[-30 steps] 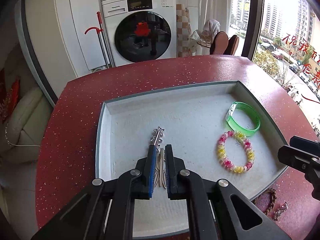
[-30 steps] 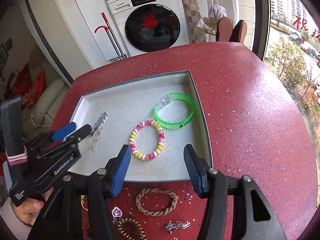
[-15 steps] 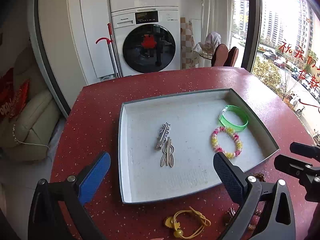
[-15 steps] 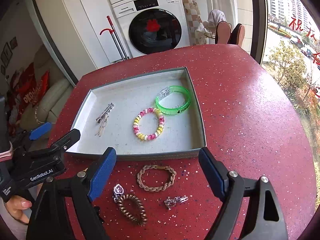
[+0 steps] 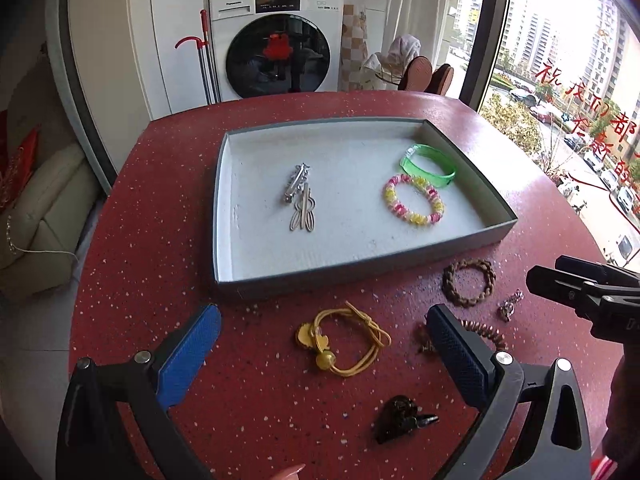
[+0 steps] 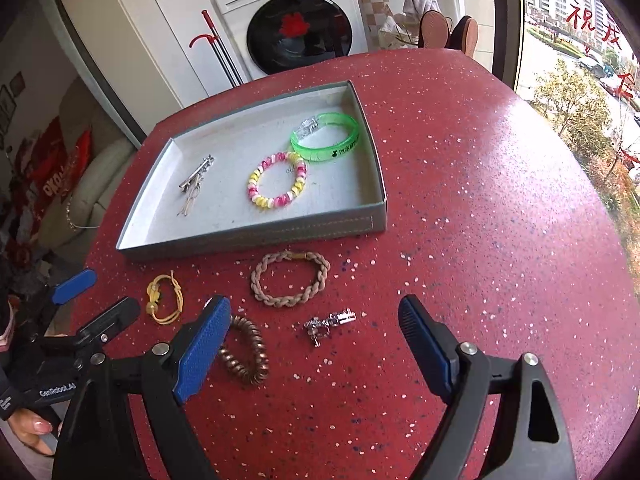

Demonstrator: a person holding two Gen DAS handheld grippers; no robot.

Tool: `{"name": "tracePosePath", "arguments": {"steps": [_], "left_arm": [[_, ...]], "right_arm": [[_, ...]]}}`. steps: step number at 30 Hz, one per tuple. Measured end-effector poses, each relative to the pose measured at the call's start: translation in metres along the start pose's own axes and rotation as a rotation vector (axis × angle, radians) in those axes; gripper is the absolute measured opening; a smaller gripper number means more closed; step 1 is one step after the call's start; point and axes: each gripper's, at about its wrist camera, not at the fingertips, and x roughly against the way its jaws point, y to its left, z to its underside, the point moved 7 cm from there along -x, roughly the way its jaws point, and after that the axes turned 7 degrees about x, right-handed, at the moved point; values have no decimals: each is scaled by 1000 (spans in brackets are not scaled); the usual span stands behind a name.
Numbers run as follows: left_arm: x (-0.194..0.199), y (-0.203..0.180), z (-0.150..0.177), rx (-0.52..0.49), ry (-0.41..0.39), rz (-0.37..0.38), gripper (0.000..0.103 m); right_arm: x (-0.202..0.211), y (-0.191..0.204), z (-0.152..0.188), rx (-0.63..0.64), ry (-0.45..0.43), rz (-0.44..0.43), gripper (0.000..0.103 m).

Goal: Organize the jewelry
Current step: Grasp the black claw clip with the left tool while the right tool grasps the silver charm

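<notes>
Both grippers, left [image 5: 324,340] and right [image 6: 316,332], gape wide and empty (yellow tie [image 5: 344,340] below the left one), clips [image 5: 300,196] in tray [image 5: 360,268].

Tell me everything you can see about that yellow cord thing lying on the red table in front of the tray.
The yellow cord hair tie is a loop of thin, doubled, stretchy-looking cord with a knot and loose tails at one side. It carries a round yellow bead and a flat, darker yellow charm. It lies flat on the red speckled table, outside the grey shallow tray, just short of its near wall. Nothing touches it; the left gripper hovers open over it, fingers to either side.
</notes>
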Motion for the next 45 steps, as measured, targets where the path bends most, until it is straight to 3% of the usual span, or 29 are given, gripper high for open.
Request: {"name": "tracePosePath", "arguments": {"steps": [5,10,13,20,30,34,39,42,44,45], "left_arm": [[7,-14,31,-52,12,38,103],[8,-18,51,-52,8,9,103],[7,-18,57,-37,1,-19,103],[-1,-21,64,-31,35,-3,103],[-6,-35,67,-49,36,-1,103],[-9,-37,68,-55,35,-3,103],[-12,-39,71,-67,45,-14,102],[-14,-39,73,-78,49,-19,91],[-15,-39,75,-80,54,-23,90],[-15,-38,76,-81,51,-29,88]], "right_arm": [[-8,-6,22,-23,43,12,88],[-13,-14,33,-46,66,29,88],[-12,-17,33,-56,58,39,88],[-19,-22,28,-95,57,42,88],[-31,-8,22,-49,53,76,85],[-33,1,21,-4,54,112,73],[-34,7,21,51,52,167,51],[-33,7,22,68,47,187,33],[-32,5,22,67,44,191,19],[-32,4,22,64,41,188,18]]}}
